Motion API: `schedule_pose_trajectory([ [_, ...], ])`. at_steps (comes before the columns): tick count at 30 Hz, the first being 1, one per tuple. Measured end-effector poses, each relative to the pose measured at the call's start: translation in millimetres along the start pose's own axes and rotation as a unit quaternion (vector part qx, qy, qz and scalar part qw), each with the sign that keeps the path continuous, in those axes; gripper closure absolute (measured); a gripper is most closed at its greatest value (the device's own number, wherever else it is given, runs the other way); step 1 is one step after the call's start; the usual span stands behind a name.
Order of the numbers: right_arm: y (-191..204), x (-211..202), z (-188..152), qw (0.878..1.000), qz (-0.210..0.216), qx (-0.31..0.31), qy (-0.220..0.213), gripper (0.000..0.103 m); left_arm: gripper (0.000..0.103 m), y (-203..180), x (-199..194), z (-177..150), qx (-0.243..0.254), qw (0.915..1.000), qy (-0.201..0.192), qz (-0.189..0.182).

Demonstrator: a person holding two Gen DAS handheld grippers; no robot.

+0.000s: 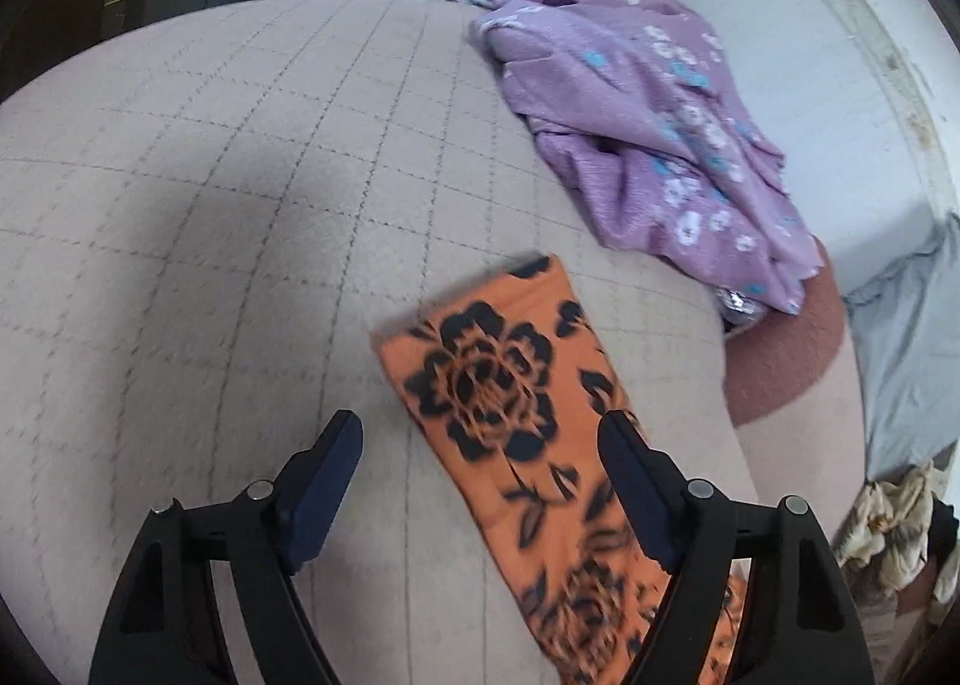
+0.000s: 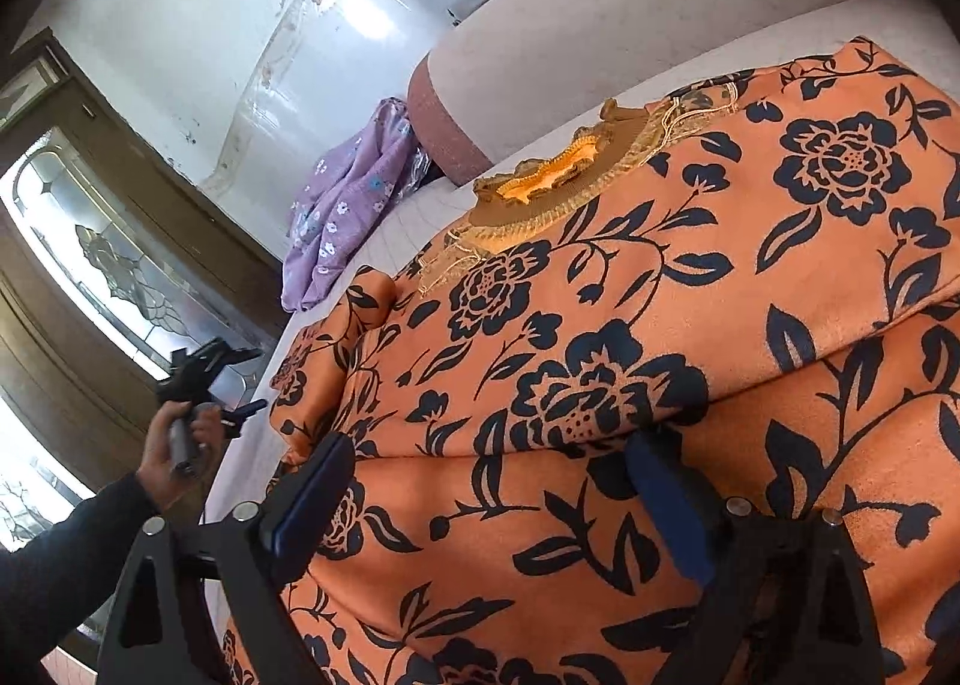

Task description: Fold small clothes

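An orange top with black flowers [image 2: 630,325] lies spread on the pale quilted bed [image 1: 210,205], its frilled neckline [image 2: 558,181] toward the cushion. Its sleeve [image 1: 510,385] stretches out flat in the left wrist view. My left gripper [image 1: 480,445] is open just above the bed, its right finger over the sleeve edge; it also shows in the right wrist view [image 2: 240,385], held by a hand. My right gripper [image 2: 492,463] is open low over the top's body, with nothing between its fingers.
A crumpled purple flowered garment [image 1: 654,115] lies at the far end of the bed, also visible in the right wrist view [image 2: 348,205]. A pinkish cushion [image 2: 570,43] and grey cloth [image 1: 912,337] lie beside it. A white wall and a glass-panelled door [image 2: 120,277] stand behind.
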State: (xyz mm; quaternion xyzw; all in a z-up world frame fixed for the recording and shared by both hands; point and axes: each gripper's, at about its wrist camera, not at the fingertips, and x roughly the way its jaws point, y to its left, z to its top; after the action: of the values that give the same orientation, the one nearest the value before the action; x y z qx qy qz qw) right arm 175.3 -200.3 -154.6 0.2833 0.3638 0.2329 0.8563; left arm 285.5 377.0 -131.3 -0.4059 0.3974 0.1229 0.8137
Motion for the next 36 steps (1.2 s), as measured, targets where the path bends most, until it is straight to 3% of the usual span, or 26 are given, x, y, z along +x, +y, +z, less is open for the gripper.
schedule_pose_trajectory([
  [3,0,0,0,1.000,0.002,0.000,-0.002,0.009,0.024,-8,8,5,0.028,0.9993,-0.014,0.018],
  [4,-1,0,-1,1.000,0.003,0.000,-0.002,0.009,0.031,-12,11,7,0.038,0.9986,-0.018,0.033],
  [5,0,0,-1,1.000,0.003,0.000,-0.002,0.009,0.049,-13,13,9,0.046,0.9974,-0.020,0.052],
  [6,0,1,-2,1.000,0.002,-0.001,-0.003,0.009,0.075,-14,17,10,0.052,0.9955,-0.021,0.076],
  [7,-1,1,-2,1.000,0.002,-0.002,-0.003,0.009,0.085,-13,22,14,0.056,0.9943,-0.018,0.090],
  [12,0,-1,-2,1.000,-0.001,-0.003,-0.001,0.009,0.089,-24,-1,10,0.079,0.9927,-0.038,0.083],
  [16,0,-2,-2,1.000,-0.001,-0.003,-0.002,0.009,0.089,-90,-64,-16,0.174,0.9801,-0.091,0.031],
  [19,1,-1,-2,1.000,-0.003,-0.003,-0.001,0.009,0.089,-158,-130,-52,0.243,0.9599,-0.130,-0.050],
  [21,2,-1,-1,1.000,-0.003,-0.003,-0.001,0.009,0.089,-212,-172,-91,0.290,0.9399,-0.136,-0.118],
  [25,2,-4,2,1.000,0.001,0.005,0.001,0.009,0.088,-302,-211,-179,0.373,0.8972,-0.104,-0.213],
  [27,2,-8,6,1.000,0.000,0.016,0.003,0.009,0.083,-333,-205,-223,0.390,0.8880,-0.064,-0.235],
  [28,3,-13,8,1.000,-0.006,0.027,0.004,0.009,0.080,-349,-193,-251,0.404,0.8805,-0.024,-0.246],
  [29,3,-23,9,0.999,-0.006,0.046,-0.002,0.009,0.067,-359,-181,-272,0.418,0.8734,0.004,-0.249],
  [30,1,-39,7,0.997,0.007,0.071,-0.021,0.009,0.035,-367,-167,-294,0.439,0.8652,0.029,-0.240],
  [31,-1,-57,6,0.995,0.013,0.086,-0.038,0.009,0.025,-370,-157,-308,0.459,0.8581,0.047,-0.225],
  [32,-2,-69,4,0.995,0.010,0.091,-0.049,0.009,0.024,-369,-144,-324,0.481,0.8519,0.052,-0.200],
  [33,-7,-90,1,0.993,0.001,0.100,-0.065,0.009,0.024,-360,-133,-331,0.490,0.8521,0.047,-0.178],
  [36,-26,-126,-6,0.990,-0.011,0.126,-0.065,0.009,0.024,-329,-106,-327,0.483,0.8661,0.053,-0.118],
])
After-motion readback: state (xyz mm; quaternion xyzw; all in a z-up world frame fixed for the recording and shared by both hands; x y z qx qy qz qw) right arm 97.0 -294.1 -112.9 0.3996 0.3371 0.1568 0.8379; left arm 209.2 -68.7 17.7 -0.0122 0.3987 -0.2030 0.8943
